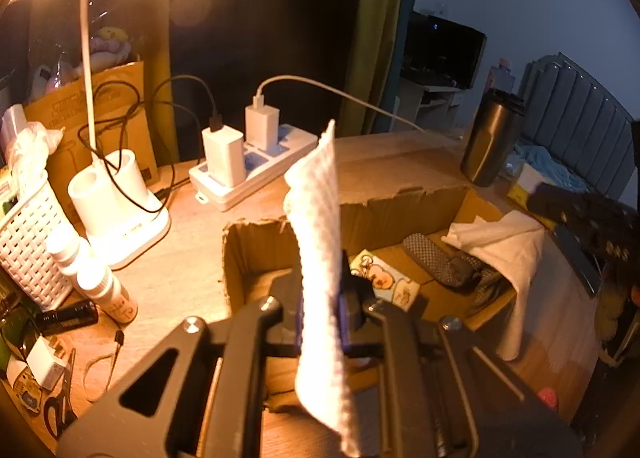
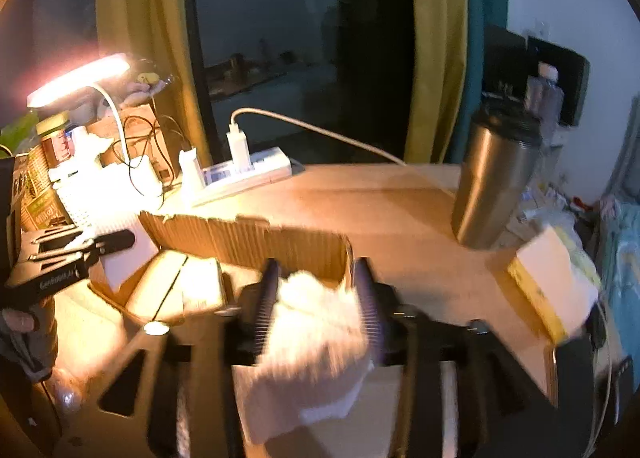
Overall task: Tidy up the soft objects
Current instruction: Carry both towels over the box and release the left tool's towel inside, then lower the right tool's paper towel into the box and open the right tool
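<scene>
Warm lamplight falls across a wooden desk (image 1: 188, 270) crowded with a desk lamp (image 1: 120, 217), a white power strip (image 1: 256, 165) with chargers, a white lattice basket (image 1: 28, 250) at the left edge and a steel tumbler (image 1: 492, 137) toward the upper right. An open cardboard box (image 1: 256, 254) fills the middle of the left wrist view, with a dark patterned item and a printed card lying inside it.

At the bottom centre of that view the left gripper (image 1: 320, 318) has its jaws drawn almost together, pinching a white textured cloth (image 1: 320, 258) between them. It points forward and downward over the near side of the box. The cloth stands upright as a narrow strip, its long axis running from the bottom of the frame up to a pointed corner just above the box's far wall; the lower end hangs below the jaws.

In the right wrist view the right gripper (image 2: 316, 298) sits at bottom centre, also angled down toward the box (image 2: 280, 246). Its jaws stand about halfway apart, and a bunched white cloth (image 2: 312, 342) lies between them and spills down below; motion blur hides whether the pads press on it. From the left wrist view this cloth (image 1: 508, 254) drapes over the box's right rim.
</scene>
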A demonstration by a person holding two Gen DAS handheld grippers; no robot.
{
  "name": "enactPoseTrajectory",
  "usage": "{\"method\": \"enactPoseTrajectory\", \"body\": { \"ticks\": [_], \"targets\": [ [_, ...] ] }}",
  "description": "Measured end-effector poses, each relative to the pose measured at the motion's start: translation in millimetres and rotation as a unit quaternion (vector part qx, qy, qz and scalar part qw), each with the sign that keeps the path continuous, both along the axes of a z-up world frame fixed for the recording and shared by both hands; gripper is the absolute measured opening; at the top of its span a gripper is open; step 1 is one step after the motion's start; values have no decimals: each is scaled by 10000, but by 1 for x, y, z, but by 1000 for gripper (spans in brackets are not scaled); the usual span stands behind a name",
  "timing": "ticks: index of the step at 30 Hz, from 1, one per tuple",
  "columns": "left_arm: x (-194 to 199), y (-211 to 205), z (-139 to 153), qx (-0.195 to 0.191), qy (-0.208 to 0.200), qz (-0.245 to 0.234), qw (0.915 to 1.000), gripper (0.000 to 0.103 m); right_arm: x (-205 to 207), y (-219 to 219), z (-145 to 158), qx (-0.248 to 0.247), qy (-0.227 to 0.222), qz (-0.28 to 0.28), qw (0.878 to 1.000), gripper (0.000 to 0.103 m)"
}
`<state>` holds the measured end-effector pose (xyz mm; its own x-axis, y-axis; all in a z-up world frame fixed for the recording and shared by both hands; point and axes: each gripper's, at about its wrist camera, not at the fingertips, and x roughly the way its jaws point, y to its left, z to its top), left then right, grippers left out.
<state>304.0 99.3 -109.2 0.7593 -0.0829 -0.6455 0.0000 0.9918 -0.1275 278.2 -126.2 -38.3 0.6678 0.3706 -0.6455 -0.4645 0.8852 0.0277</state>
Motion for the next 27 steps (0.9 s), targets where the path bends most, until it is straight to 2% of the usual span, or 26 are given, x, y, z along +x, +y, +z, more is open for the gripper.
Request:
{"method": "enactPoseTrajectory", "body": {
  "ticks": [1,3,4,5,6,8,11,14,19,24,26,27],
  "targets": [
    [0,0,-1,-4,17,4,10000,14,-3,-3,-3,-3,53,-17,10000,50],
    [1,0,-3,-10,84,22,10000,26,-10,-7,-8,-20,118,-25,9999,51],
    [1,0,-4,2,132,43,9999,28,-13,-8,-11,-40,155,-33,9999,53],
    [1,-1,-5,33,173,82,9998,37,-16,-8,-13,-52,181,-37,9998,54],
    [1,-2,-5,52,193,101,9997,54,-18,-9,-15,-57,206,-34,9998,56],
    [-1,-2,-4,49,195,114,9997,67,-24,-11,-19,-32,257,-7,9997,60],
    [-11,-2,0,-59,78,137,9999,67,-28,-13,-23,1,335,57,9994,63],
    [-20,-4,0,-6,55,177,9998,67,-31,-13,-32,-20,448,95,9989,67],
    [-34,-4,-5,-82,92,277,9995,67,-31,-5,-47,-214,656,191,9974,68],
    [-45,-2,-5,-65,111,293,9995,67,-28,0,-56,-164,783,178,9966,67],
    [-47,-2,-3,-50,87,302,9995,67,-28,1,-56,-148,756,181,9969,59],
    [-48,-1,-2,-49,76,313,9995,67,-28,1,-56,-205,719,140,9971,50]
  ]
}}
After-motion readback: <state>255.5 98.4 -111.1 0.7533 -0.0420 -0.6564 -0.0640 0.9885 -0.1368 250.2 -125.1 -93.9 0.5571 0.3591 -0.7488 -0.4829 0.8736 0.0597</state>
